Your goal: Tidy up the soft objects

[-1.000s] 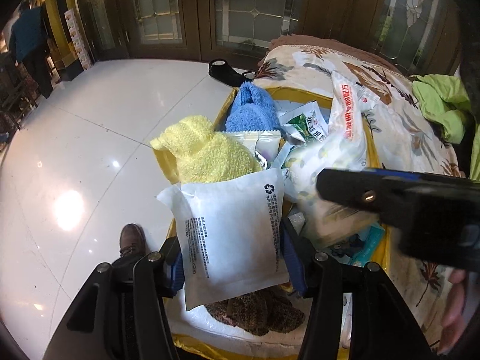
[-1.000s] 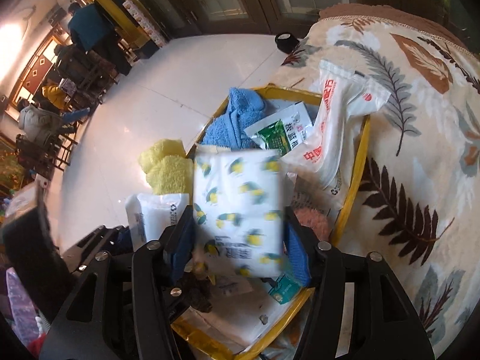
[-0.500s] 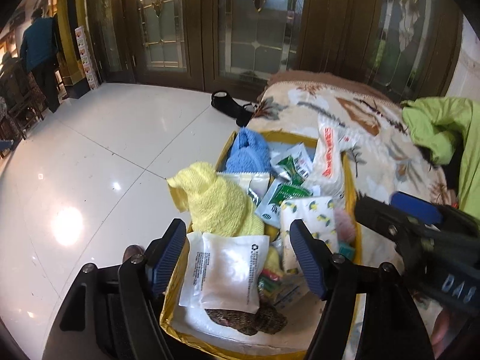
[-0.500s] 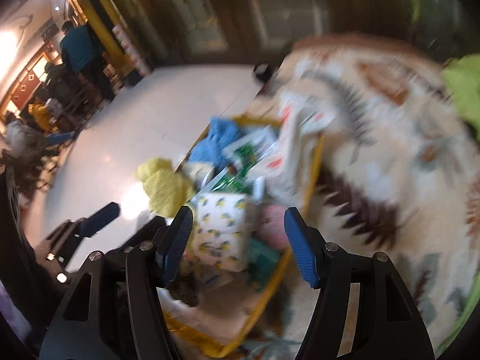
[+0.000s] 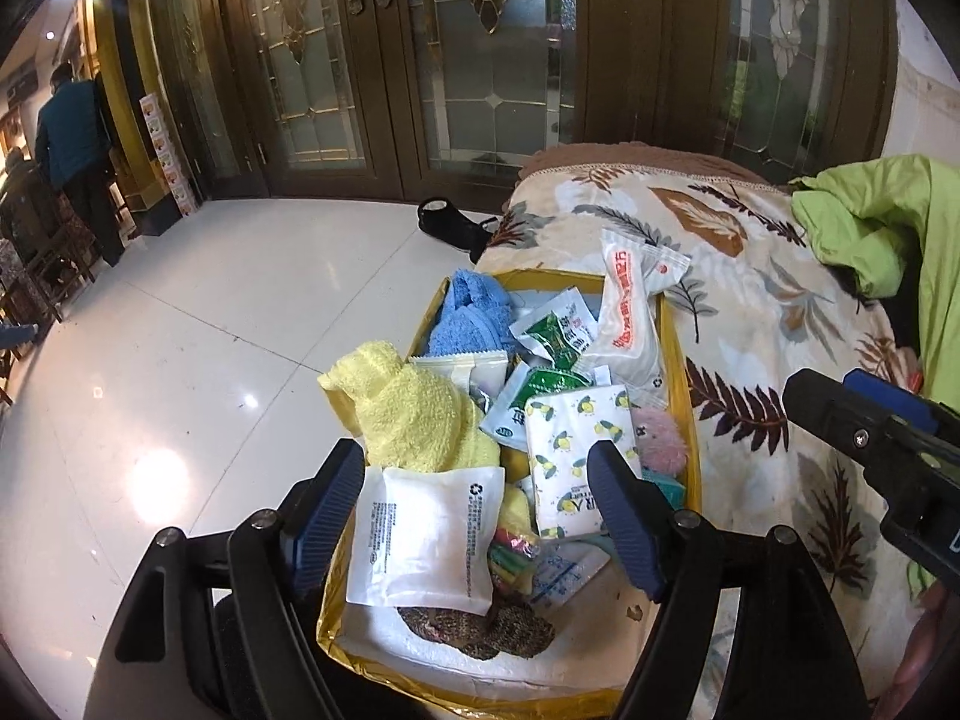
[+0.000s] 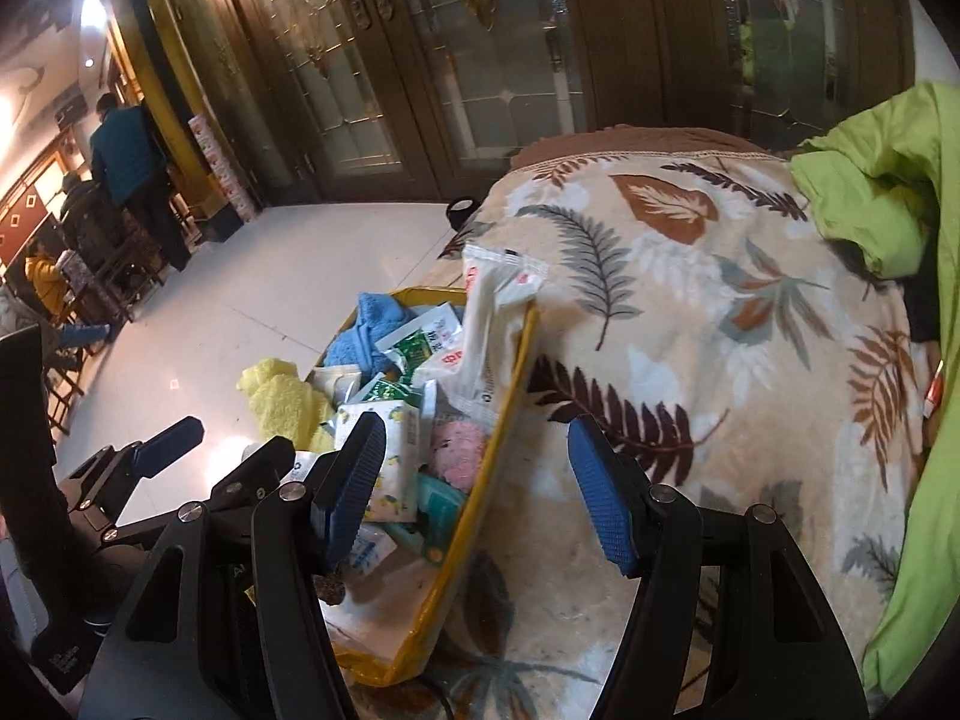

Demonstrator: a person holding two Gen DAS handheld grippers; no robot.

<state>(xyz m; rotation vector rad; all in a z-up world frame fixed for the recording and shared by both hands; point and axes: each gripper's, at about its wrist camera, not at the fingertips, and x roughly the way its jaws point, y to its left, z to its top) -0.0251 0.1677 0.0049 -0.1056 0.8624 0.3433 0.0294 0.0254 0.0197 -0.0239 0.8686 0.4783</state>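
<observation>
A gold-lined box (image 5: pixel 679 360) on the bed holds a white packet (image 5: pixel 426 534), a lemon-print tissue pack (image 5: pixel 576 450), a yellow towel (image 5: pixel 408 414), a blue towel (image 5: pixel 474 318), green sachets (image 5: pixel 552 330), a pink fluffy item (image 5: pixel 657 432) and a white bag with red lettering (image 5: pixel 624 318). My left gripper (image 5: pixel 474 462) hovers above the near end of the box with its jaws opening. The white packet lies loose below them, untouched. My right gripper (image 6: pixel 477 426) stands open and empty over the box rim (image 6: pixel 510 384) and the blanket.
The box sits at the left edge of a leaf-print blanket (image 6: pixel 690 330). A green jacket (image 6: pixel 888 192) lies at the right. Left of the bed is glossy white floor with a black shoe (image 5: pixel 447 219). Glass doors stand behind, and people stand far left.
Both grippers let go. The white packet and the lemon-print pack now lie in the box. The left gripper rose and drew back. The right one swung right, over the blanket.
</observation>
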